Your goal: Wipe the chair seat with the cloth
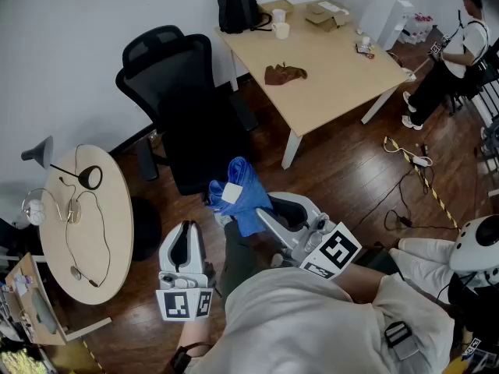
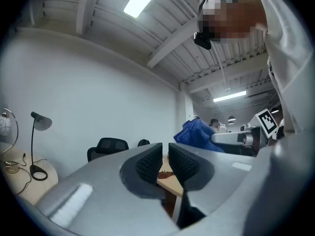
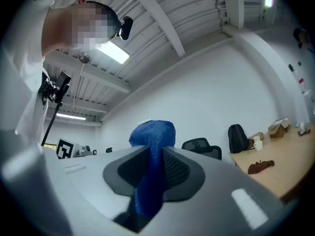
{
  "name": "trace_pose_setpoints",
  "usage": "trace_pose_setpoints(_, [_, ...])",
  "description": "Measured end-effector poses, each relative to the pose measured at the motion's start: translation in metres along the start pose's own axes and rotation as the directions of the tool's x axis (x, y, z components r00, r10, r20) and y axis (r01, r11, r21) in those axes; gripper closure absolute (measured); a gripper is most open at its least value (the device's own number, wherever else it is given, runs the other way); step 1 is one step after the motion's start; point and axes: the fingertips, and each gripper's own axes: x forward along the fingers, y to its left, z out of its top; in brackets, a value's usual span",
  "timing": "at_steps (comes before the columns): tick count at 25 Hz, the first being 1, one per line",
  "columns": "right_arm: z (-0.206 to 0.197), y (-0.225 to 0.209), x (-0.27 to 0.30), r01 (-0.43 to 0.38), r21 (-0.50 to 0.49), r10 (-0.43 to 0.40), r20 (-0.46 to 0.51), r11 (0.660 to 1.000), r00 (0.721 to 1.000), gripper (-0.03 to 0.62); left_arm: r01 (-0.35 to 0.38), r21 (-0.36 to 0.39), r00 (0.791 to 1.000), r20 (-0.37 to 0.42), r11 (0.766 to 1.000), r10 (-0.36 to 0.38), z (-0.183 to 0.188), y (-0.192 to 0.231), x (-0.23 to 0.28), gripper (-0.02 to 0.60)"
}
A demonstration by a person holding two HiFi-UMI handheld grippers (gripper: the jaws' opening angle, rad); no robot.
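Note:
A black office chair point(image 1: 175, 104) stands by the wall, and its seat point(image 1: 195, 158) is bare and dark. My right gripper point(image 1: 260, 213) is shut on a blue cloth point(image 1: 242, 201), held in the air just this side of the seat's front edge. In the right gripper view the cloth point(image 3: 152, 136) bunches up between the jaws of the right gripper point(image 3: 156, 156). My left gripper point(image 1: 185, 236) hangs to the left of the cloth and points at the chair. The left gripper point(image 2: 165, 151) has its pads nearly touching with nothing between them. The cloth point(image 2: 197, 133) shows to its right.
A wooden table point(image 1: 335, 76) behind the chair carries a brown rag point(image 1: 284, 73), a cup, boxes and a black backpack point(image 1: 238, 6). At the left is a round table point(image 1: 109, 232) with a lamp and cables. Cables point(image 1: 413, 158) lie on the floor; a person point(image 1: 456, 49) stands at far right.

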Motion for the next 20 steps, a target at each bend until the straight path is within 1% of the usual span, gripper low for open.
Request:
trace_pose_setpoints(6, [-0.025,-0.050,0.097,0.038,-0.002,-0.038,-0.021,0.999,0.999,0.516,-0.023,-0.017,1.000,0.000,1.000,0.023,-0.018,0.111,0.064,0.463])
trace_pose_setpoints(10, [-0.048,-0.106,0.190,0.062,0.038,-0.058,-0.089,0.997,0.994,0.516,-0.054,-0.021,0.998,-0.021,0.998,0.053,-0.030,0.198,0.127,0.463])
trace_pose_setpoints(13, [-0.062,-0.145,0.258,0.071,0.045,-0.066,-0.114,0.996,0.991,0.516,-0.032,0.008,0.999,0.011,0.999,0.032,-0.042,0.256,0.171,0.463])
trace_pose_setpoints(15, [-0.077,-0.174,0.310,0.085,0.038,-0.079,-0.134,0.996,0.988,0.516,-0.014,0.008,1.000,0.012,1.000,0.014,-0.052,0.299,0.200,0.449])
trace_pose_setpoints(17, [-0.106,-0.201,0.360,0.097,0.039,-0.089,-0.169,0.995,0.982,0.516,-0.003,0.008,1.000,-0.015,1.000,0.003,-0.068,0.345,0.225,0.448])
trace_pose_setpoints(18, [-0.128,-0.214,0.381,0.100,0.047,-0.089,-0.202,0.994,0.975,0.516,-0.008,0.007,0.999,-0.042,1.000,0.008,-0.080,0.365,0.235,0.448])
trace_pose_setpoints(20, [-0.192,-0.241,0.413,0.109,0.074,-0.082,-0.302,0.991,0.950,0.516,-0.037,-0.003,0.994,-0.098,0.999,0.037,-0.112,0.399,0.251,0.414])
